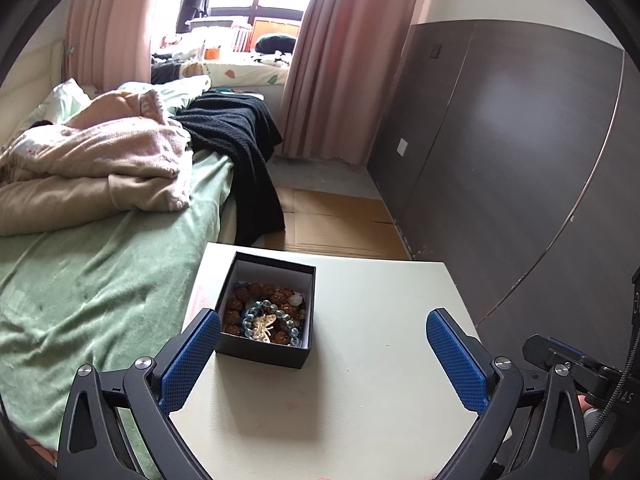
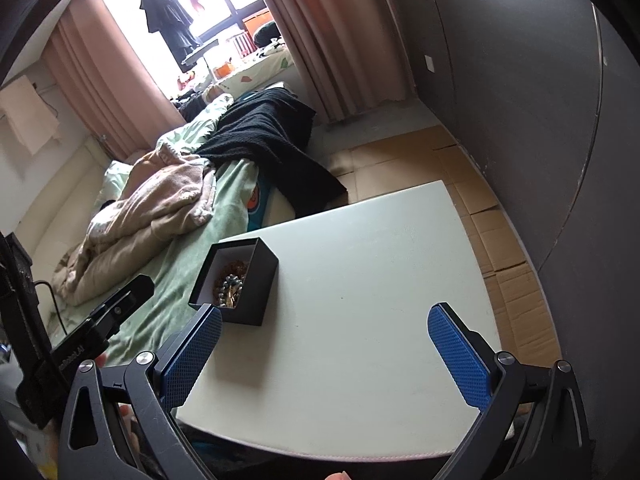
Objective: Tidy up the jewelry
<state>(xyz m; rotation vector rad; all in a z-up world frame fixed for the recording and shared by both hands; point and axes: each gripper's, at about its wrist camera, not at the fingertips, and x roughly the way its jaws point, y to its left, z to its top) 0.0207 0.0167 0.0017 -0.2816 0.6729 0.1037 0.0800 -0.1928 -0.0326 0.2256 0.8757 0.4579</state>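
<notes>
A small black box [image 1: 272, 354] with a white lining stands open on the white table [image 1: 380, 380]. Inside lie a brown bead bracelet [image 1: 256, 291], a blue-grey bead bracelet [image 1: 276, 313] and a pale butterfly piece [image 1: 267, 326]. My left gripper [image 1: 323, 354] is open and empty, just in front of the box, its left finger beside the box's near left corner. In the right wrist view the box [image 2: 256, 284] sits at the table's left edge [image 2: 360, 300]. My right gripper [image 2: 325, 354] is open and empty, over the table to the right of the box.
A bed with a green sheet [image 1: 92, 280], beige blankets [image 1: 100, 160] and a black throw [image 1: 240, 140] lies left of the table. Cardboard [image 1: 340, 220] covers the floor beyond. A dark wardrobe wall [image 1: 520, 140] stands at the right. Pink curtains [image 1: 332, 60] frame a window.
</notes>
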